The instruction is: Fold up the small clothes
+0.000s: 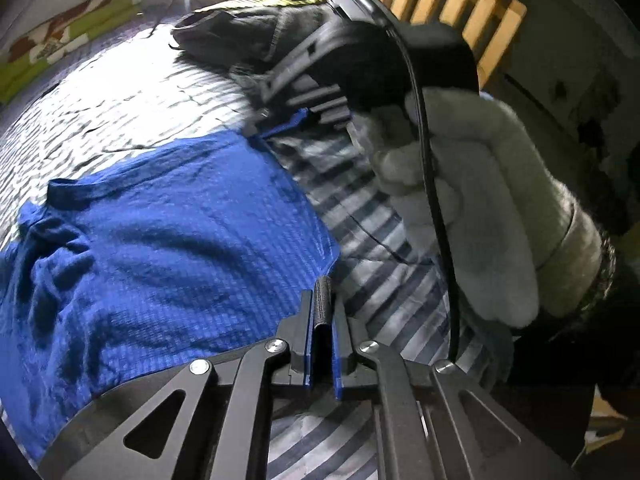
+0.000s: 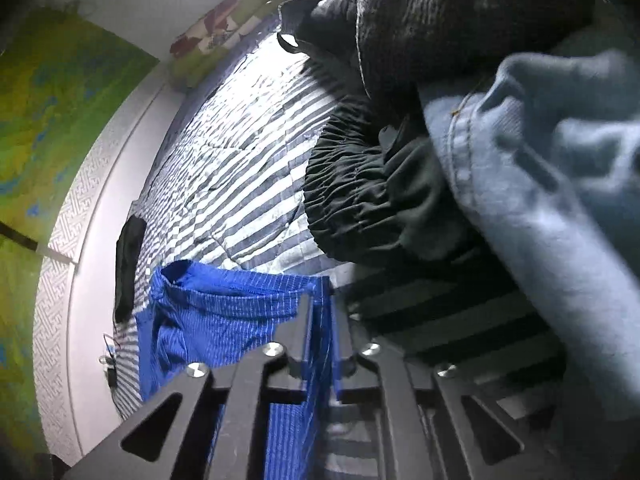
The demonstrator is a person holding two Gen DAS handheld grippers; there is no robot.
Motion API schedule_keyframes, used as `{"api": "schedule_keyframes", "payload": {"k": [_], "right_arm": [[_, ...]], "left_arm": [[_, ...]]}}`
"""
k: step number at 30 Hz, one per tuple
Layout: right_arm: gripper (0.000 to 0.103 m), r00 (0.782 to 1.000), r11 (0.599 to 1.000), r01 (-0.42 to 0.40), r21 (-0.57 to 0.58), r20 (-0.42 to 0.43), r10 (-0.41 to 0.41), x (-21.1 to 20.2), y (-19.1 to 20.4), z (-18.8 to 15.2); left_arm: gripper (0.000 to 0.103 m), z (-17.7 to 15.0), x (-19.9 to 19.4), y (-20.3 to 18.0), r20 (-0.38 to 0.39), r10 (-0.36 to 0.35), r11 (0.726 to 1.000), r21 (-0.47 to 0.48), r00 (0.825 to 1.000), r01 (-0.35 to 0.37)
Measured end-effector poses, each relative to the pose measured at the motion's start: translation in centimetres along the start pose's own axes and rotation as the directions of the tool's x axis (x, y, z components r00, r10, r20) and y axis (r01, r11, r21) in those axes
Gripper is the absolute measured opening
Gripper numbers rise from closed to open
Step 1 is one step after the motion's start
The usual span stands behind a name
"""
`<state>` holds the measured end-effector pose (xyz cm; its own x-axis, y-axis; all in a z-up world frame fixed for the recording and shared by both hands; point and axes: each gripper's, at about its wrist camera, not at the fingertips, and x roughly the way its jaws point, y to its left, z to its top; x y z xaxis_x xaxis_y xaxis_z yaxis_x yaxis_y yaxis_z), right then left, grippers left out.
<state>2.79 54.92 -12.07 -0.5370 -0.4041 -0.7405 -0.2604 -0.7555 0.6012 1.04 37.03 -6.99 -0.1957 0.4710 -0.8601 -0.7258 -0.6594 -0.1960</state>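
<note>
A bed with a striped quilt [image 1: 132,92] carries a blue shirt [image 1: 168,224], spread flat. The left tool [image 1: 324,300] is clenched at its corner; the right tool [image 2: 320,312] is clenched on its edge.

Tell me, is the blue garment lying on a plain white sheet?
No. The blue garment lies on a striped quilt, its grey and white bands plain all around the cloth.
</note>
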Motion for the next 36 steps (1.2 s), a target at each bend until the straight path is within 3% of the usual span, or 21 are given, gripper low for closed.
{"api": "schedule_keyframes", "payload": {"k": [7, 14, 23, 27, 32, 36], "right_arm": [[0.003, 0.997, 1.000, 0.001, -0.018, 0.082, 0.000, -2.2, 2.5, 0.2], [0.003, 0.993, 0.997, 0.038, -0.067, 0.118, -0.030, -2.2, 7.4, -0.1], [0.003, 0.993, 0.967, 0.082, -0.240, 0.101, -0.059, 2.8, 19.9, -1.4], [0.003, 0.992, 0.937, 0.111, -0.332, 0.093, -0.085, 6.4, 26.4, -2.7], [0.003, 0.990, 0.895, 0.143, -0.422, 0.069, -0.125, 10.7, 31.8, -4.6], [0.003, 0.985, 0.857, 0.172, -0.486, 0.065, -0.161, 13.7, 35.3, -6.3]], "left_arm": [[0.005, -1.0, -3.4, 3.3, 0.060, -0.026, 0.996, -0.088, 0.998, 0.031], [0.005, -3.1, -7.1, 6.3, 0.117, 0.007, 0.990, -0.140, 0.993, 0.009], [0.005, -9.7, -12.9, 13.6, 0.204, 0.055, 0.962, -0.272, 0.978, 0.003], [0.004, -13.5, -14.7, 18.4, 0.226, 0.078, 0.930, -0.366, 0.971, 0.010], [0.004, -17.5, -15.3, 22.8, 0.244, 0.077, 0.885, -0.464, 0.967, 0.047], [0.004, -19.7, -15.9, 24.6, 0.246, 0.102, 0.873, -0.486, 0.964, 0.032]]}}
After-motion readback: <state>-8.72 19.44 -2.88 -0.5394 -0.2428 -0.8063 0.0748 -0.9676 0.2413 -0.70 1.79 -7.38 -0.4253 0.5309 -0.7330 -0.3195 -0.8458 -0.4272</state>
